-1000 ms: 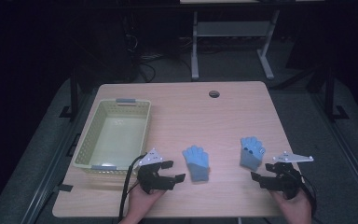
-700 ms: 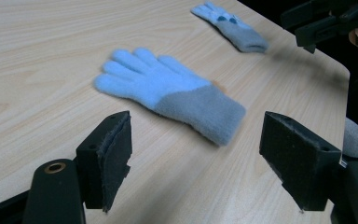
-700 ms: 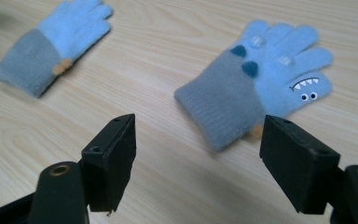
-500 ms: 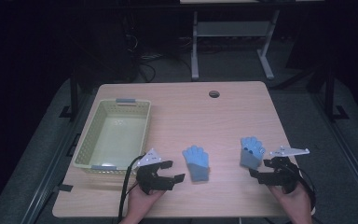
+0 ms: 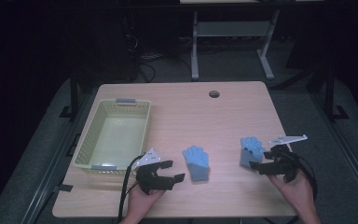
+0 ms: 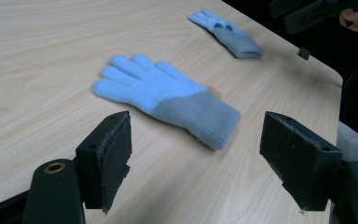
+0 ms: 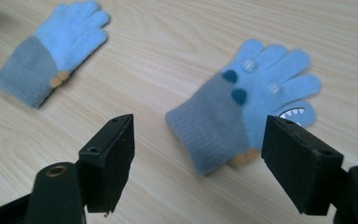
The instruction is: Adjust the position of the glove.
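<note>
Two light blue knit gloves with grey cuffs lie flat on the wooden table [image 5: 191, 107]. The plain glove [image 5: 196, 162] [image 6: 168, 98] is just right of my left gripper [image 5: 176, 170] [image 6: 196, 149], whose jaws stand open and empty short of its cuff. The patterned glove [image 5: 251, 149] [image 7: 247, 102], with dark dots and a toothy mouth, lies before my right gripper [image 5: 259, 158] [image 7: 198, 158]. Its jaws have just been opening and stand wide, above the cuff with nothing pressed between them. In the right gripper view the plain glove [image 7: 51, 46] shows at the upper left.
A pale green plastic basket [image 5: 93, 164] sits empty on the table's left side, close behind my left gripper. A round cable hole [image 5: 214, 94] marks the far edge. Dark floor and a white desk frame [image 5: 196, 46] lie beyond.
My right gripper has risen a little and shifted away from the table's near edge, by the patterned glove. The left gripper and both gloves have stayed put.
</note>
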Demonstrator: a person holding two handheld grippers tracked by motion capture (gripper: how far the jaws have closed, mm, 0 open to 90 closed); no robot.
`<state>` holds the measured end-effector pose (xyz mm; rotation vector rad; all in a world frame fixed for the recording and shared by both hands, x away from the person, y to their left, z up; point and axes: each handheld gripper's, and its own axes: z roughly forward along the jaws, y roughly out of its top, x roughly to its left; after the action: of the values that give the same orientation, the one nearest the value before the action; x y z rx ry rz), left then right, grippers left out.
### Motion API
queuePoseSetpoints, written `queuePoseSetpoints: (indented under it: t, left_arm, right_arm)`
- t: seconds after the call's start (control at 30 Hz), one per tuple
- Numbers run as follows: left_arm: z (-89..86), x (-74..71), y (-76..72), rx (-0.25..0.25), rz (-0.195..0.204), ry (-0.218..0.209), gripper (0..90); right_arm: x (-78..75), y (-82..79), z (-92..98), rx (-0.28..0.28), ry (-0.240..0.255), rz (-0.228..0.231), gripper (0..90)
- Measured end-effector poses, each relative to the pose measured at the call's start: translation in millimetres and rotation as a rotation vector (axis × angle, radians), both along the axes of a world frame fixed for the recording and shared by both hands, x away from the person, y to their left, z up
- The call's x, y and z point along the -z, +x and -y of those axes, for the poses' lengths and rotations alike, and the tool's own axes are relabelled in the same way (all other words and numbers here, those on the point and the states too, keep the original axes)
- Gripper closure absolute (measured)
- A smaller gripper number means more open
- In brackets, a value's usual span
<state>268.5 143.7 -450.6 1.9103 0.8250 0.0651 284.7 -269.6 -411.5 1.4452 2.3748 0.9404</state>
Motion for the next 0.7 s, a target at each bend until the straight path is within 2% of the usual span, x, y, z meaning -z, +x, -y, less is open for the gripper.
queuePoseSetpoints:
  t: [0.2,0.33,0.47,0.7]
  left_arm:
    - [-0.1,-0.9,0.4,0.007,0.015,0.004,24.7]
    - [0.2,0.3,0.2,0.005,0.003,-0.001,24.7]
    - [1.5,-0.4,-0.6,-0.006,0.003,-0.019,24.6]
    - [1.1,-0.4,-0.4,-0.007,0.001,-0.022,24.6]
  right_arm:
    - [-8.0,10.4,-3.2,-0.011,-0.006,-0.014,24.5]
    - [-12.5,17.2,-5.2,-0.018,-0.016,-0.019,24.6]
    - [-16.3,23.8,-6.3,-0.021,-0.023,-0.029,24.6]
    - [-18.6,33.0,-7.7,-0.029,-0.040,-0.041,24.6]
